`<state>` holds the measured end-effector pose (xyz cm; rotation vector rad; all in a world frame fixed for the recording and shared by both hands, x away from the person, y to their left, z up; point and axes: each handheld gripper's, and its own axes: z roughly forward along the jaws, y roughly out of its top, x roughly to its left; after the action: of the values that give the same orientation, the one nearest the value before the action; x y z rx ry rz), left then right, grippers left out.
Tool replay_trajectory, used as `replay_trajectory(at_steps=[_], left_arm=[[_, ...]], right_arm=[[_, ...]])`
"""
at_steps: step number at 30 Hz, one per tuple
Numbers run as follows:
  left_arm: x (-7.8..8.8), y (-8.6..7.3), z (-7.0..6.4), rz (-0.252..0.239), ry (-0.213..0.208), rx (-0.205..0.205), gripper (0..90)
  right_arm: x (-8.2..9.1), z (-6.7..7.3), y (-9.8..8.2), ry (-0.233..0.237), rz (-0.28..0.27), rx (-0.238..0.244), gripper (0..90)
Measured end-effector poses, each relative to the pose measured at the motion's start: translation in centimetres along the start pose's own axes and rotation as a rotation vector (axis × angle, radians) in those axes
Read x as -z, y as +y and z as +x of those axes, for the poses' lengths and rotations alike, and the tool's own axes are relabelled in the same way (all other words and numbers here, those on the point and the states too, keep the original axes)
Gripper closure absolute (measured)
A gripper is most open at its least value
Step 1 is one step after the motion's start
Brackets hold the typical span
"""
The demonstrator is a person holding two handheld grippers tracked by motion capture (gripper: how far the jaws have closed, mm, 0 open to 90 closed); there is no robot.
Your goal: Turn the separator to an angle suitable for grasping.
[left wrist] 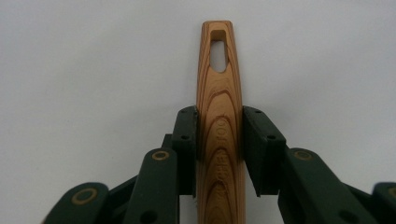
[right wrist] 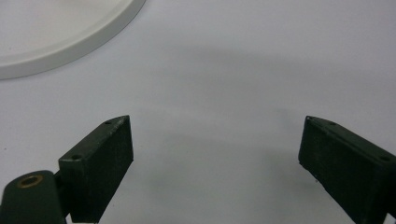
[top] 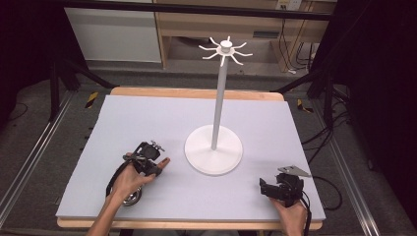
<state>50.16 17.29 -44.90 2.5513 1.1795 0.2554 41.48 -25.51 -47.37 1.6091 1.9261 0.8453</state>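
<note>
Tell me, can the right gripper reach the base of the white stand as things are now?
Probably yes. The right gripper has open, empty jaws pointing toward the round base of the white stand, with bare mat between them. The left gripper, clamped on a wooden handle, sits on the base's other side.

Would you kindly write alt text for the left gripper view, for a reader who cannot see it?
The left gripper has its two black jaws shut on a wooden handle, which points up the frame and ends in an oblong hanging hole. Behind it lies the plain pale table surface.
</note>
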Motion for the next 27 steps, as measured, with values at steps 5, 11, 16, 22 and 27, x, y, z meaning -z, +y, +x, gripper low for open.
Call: replay_trajectory(at_steps=[5,11,16,22,27], left_arm=[[0.0,0.2,0.1,0.013,-0.007,0.004,67.3],[0.1,-0.1,0.3,-0.013,-0.020,0.011,67.4],[0.3,-0.3,0.3,-0.031,-0.011,0.009,67.5],[1.2,-0.6,0.2,-0.057,-0.009,0.010,67.5],[2.4,-1.2,0.4,-0.106,-0.011,0.015,67.5]], right_arm=[[0.0,0.0,0.0,0.001,0.001,-0.003,10.4],[0.0,0.0,0.0,0.001,0.002,0.001,10.5],[0.0,0.0,0.0,0.001,0.003,0.000,10.4],[0.0,0.0,0.0,0.000,0.002,-0.002,10.4],[0.0,-0.1,0.0,-0.003,0.002,-0.001,10.4]])
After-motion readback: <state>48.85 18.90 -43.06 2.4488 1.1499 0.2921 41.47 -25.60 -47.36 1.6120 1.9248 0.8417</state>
